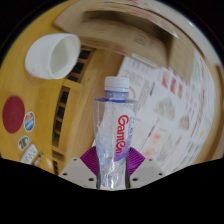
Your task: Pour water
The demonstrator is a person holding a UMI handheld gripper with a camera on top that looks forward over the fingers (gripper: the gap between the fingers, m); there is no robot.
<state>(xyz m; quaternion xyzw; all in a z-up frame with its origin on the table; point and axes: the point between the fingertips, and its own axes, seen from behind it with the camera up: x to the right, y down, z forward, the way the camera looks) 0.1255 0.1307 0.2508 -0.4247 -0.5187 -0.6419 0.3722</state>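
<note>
A clear plastic water bottle [116, 130] with a white cap and a label in pink lettering stands upright, clamped between the gripper [112, 163]; both purple pads [90, 160] press against its lower sides. Beneath and beyond it lies a wooden tabletop [40, 95]. Printed paper sheets [165, 105] cover the side of the tabletop behind the bottle. Farther off, toward the far edge of the tabletop, sits a white cup [52, 55], well apart from the bottle.
</note>
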